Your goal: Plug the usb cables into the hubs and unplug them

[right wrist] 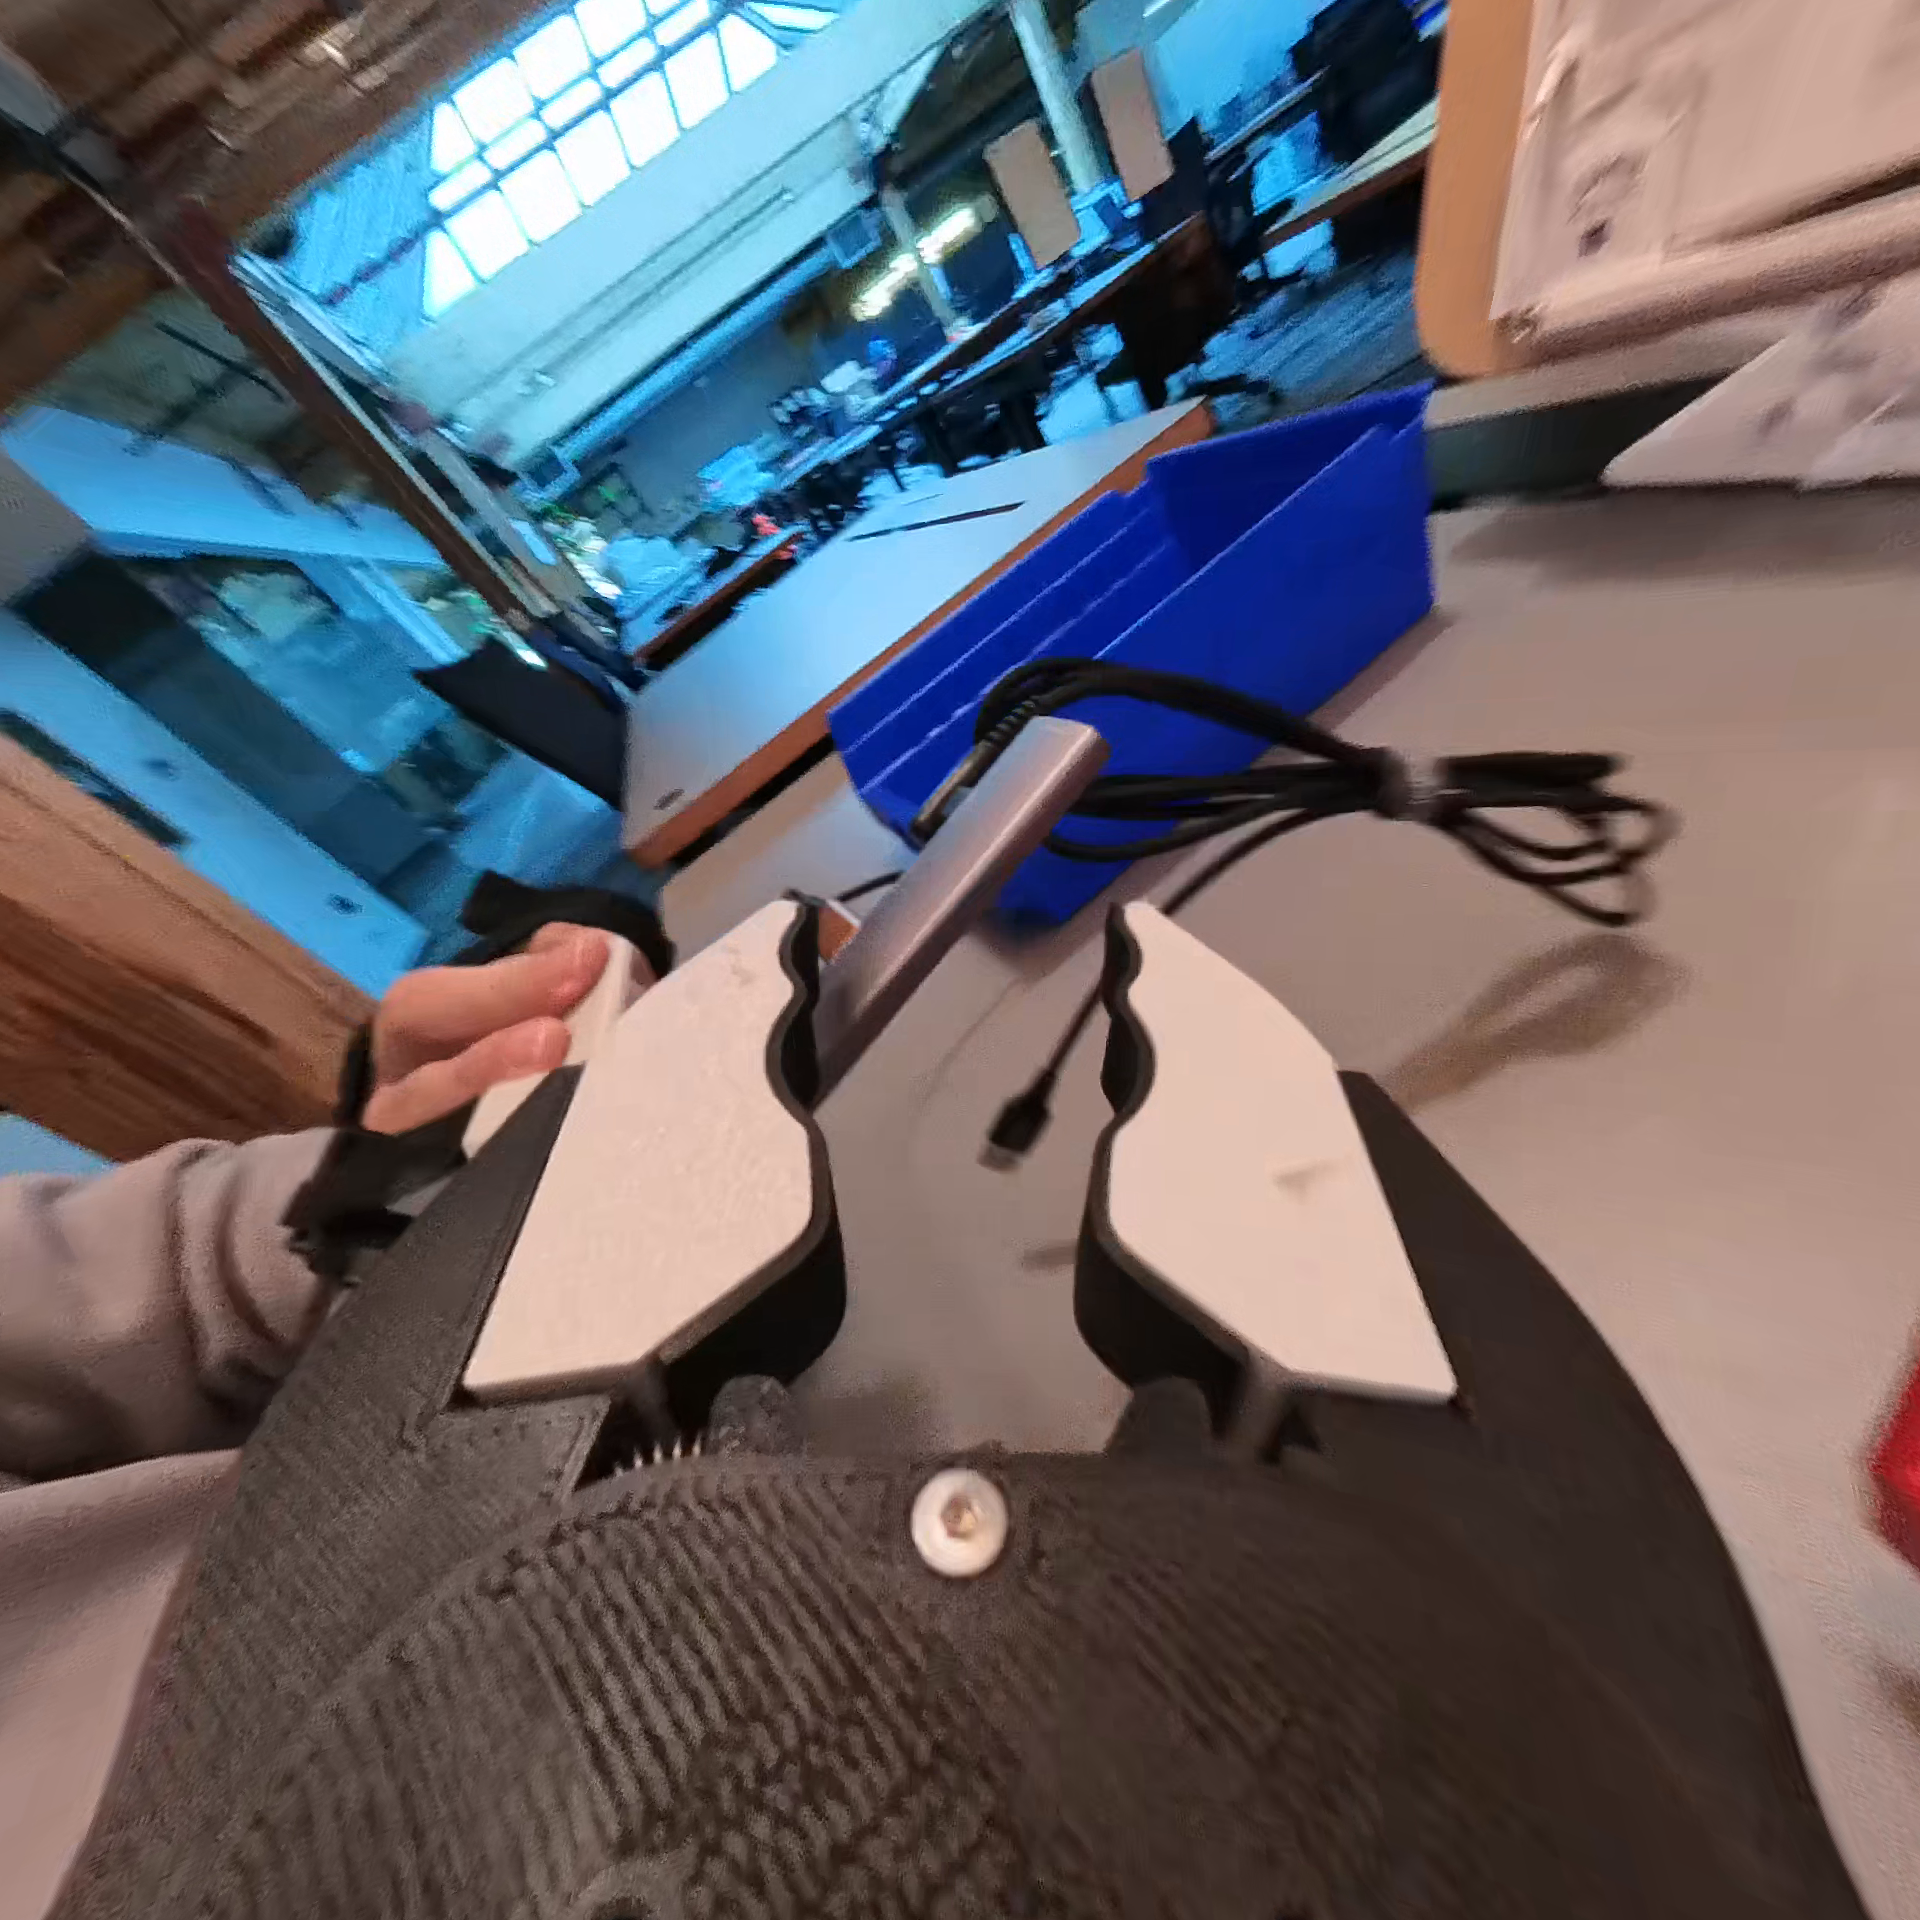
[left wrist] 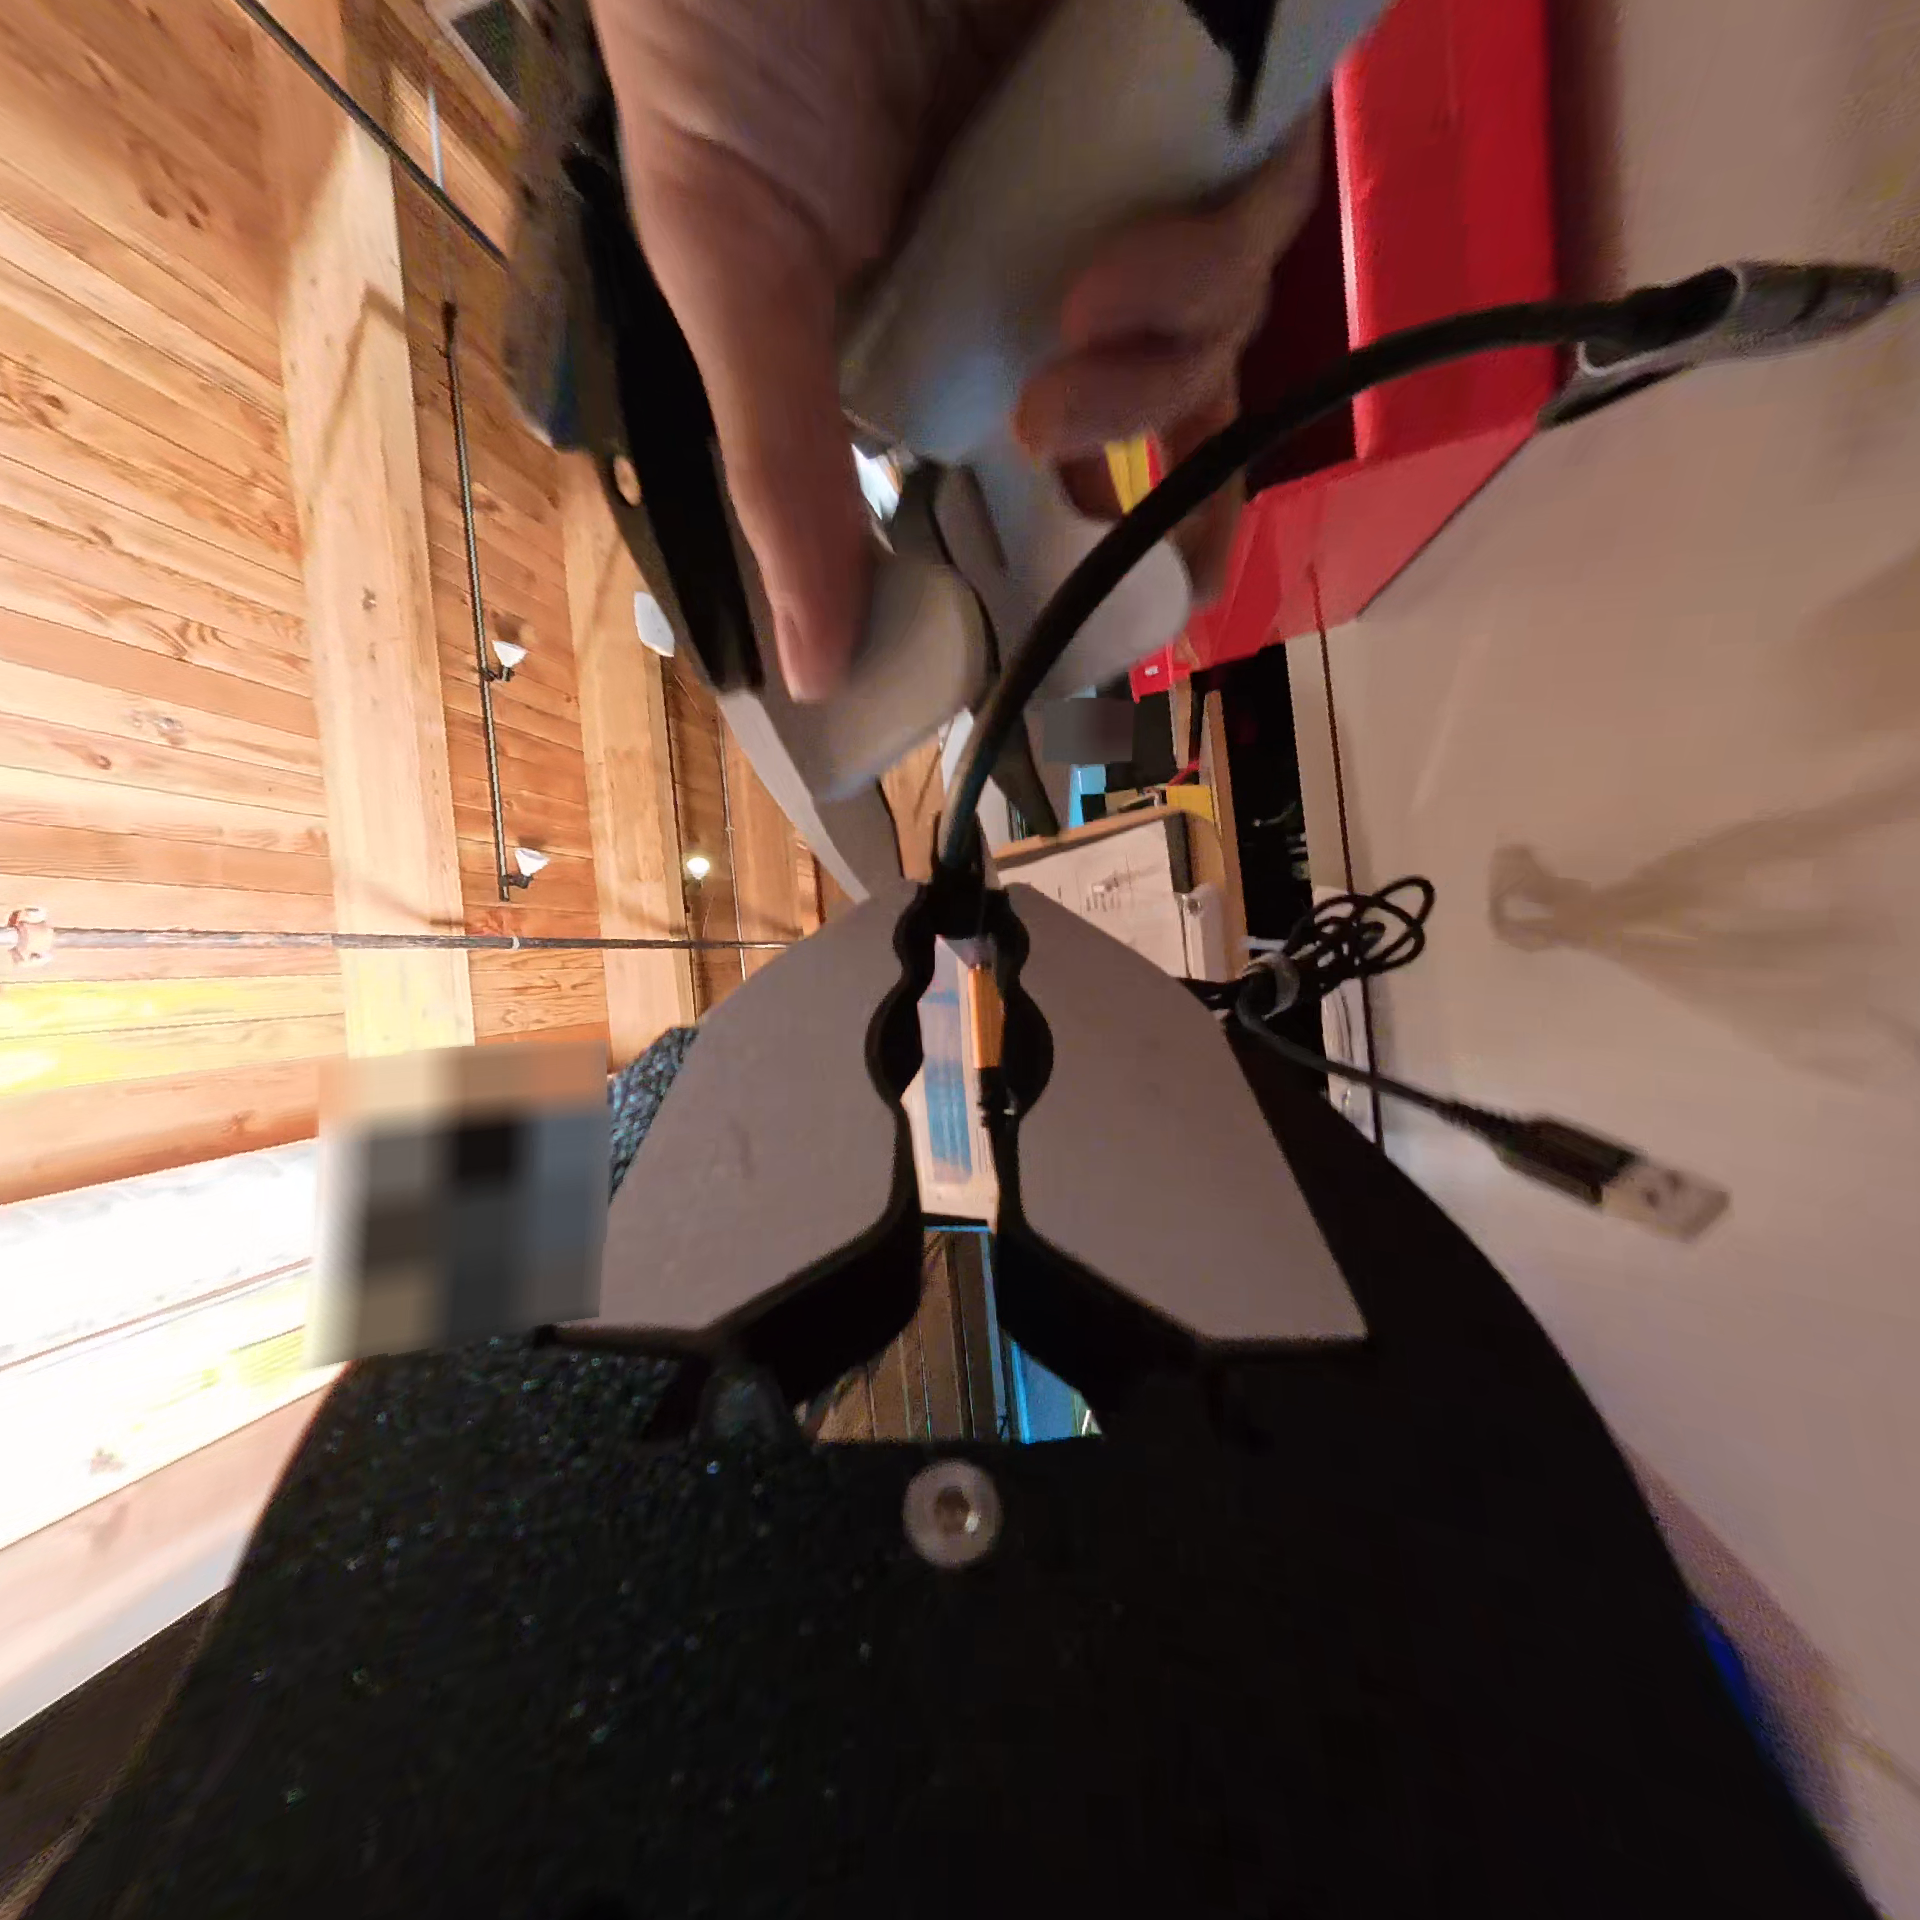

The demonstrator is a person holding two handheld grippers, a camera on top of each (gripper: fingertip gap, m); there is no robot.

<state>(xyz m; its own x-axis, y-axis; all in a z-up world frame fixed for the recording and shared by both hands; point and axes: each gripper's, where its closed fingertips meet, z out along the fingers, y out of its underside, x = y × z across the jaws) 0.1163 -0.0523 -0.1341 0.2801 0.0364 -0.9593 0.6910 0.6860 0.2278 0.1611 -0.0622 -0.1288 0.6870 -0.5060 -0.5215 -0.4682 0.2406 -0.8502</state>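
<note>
My left gripper is shut on a slim USB hub, seen edge-on with an orange side. The hub's black cable arcs up and right to a plug hanging free. In the right wrist view the same grey hub stands tilted in the air, just behind the left finger of my right gripper, which is open and empty. A loose black USB-C plug lies on the grey table between its fingers. A USB-A plug lies on the table.
A blue bin stands behind the hub, with a bundle of black cables beside it. A red bin sits on the table. A person's hand holds a grey handle close above my left gripper. Another hand shows at left.
</note>
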